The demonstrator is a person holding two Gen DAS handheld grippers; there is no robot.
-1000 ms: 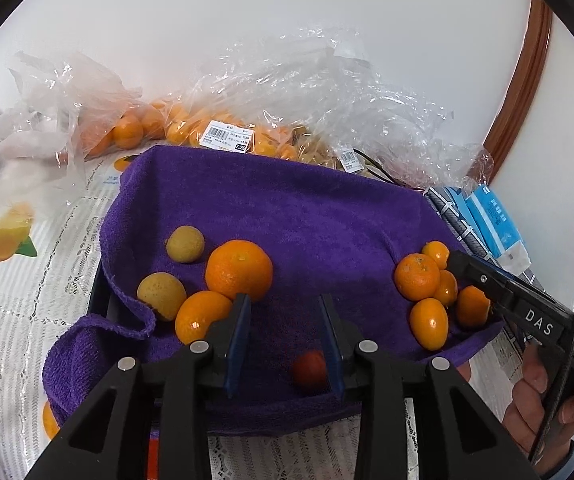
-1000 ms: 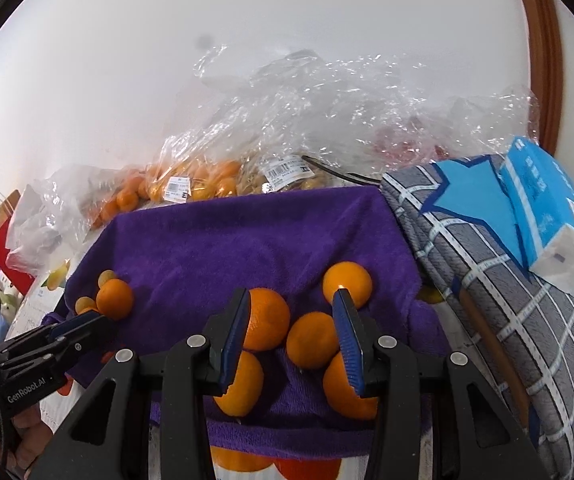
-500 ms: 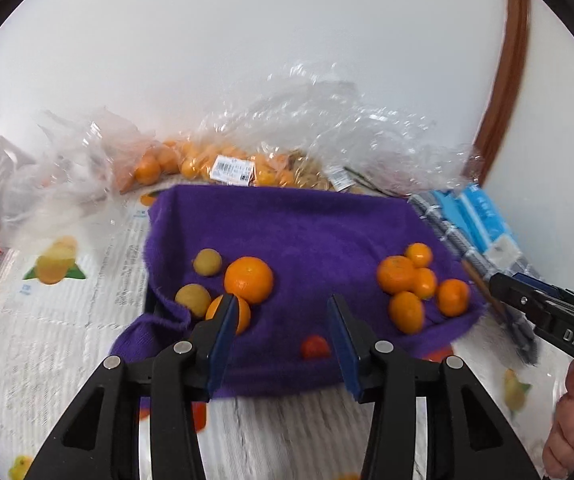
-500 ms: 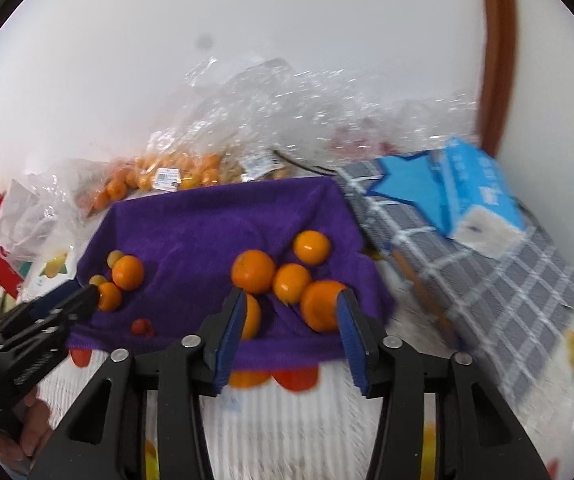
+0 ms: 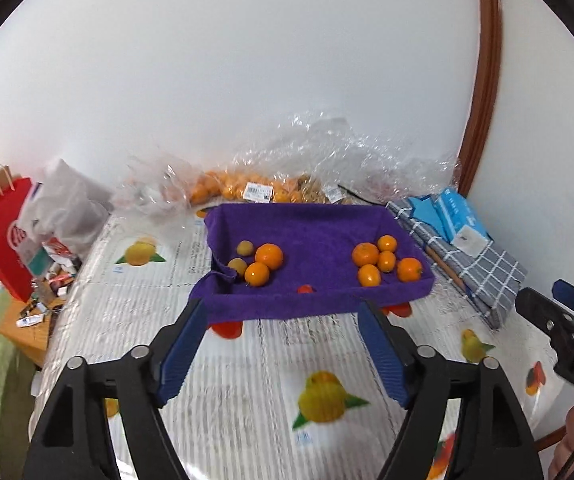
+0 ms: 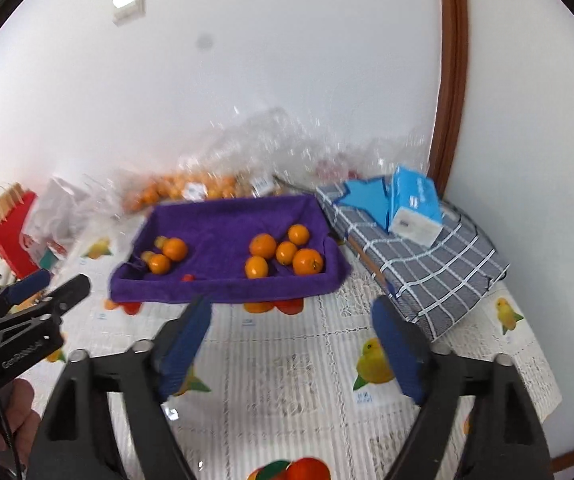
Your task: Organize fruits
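— Where did the fruit sit?

— In the tray (image 5: 319, 300), the one lined with purple towel. Two clumps, well apart. On the left were two oranges (image 5: 269, 256) touching, with two small yellowish fruits (image 5: 244, 247) just beside them. On the right lay five mandarins (image 5: 365, 253) bunched close. A small red fruit (image 5: 305, 289) lay alone near the front wall, between the clumps.

— Any room around it?

— Plenty in front — a wide stretch of printed tablecloth (image 5: 247, 380) between the tray's front edge and both tools. Behind, plastic bags (image 5: 327, 160) of fruit crowded the back rim against the wall. On the right a checked cloth (image 6: 427, 272) with a blue box (image 6: 415, 208) on it lay close to the tray's side.

— And the hands?

— Both were held low over the cloth, short of the tray, pointing at it. The left gripper (image 5: 283, 344) had its blue pads spread wide, nothing between them and touching nothing. The right gripper (image 6: 295, 340) was the same — spread wide, empty, off the cloth. Each showed at the edge of the other's view.
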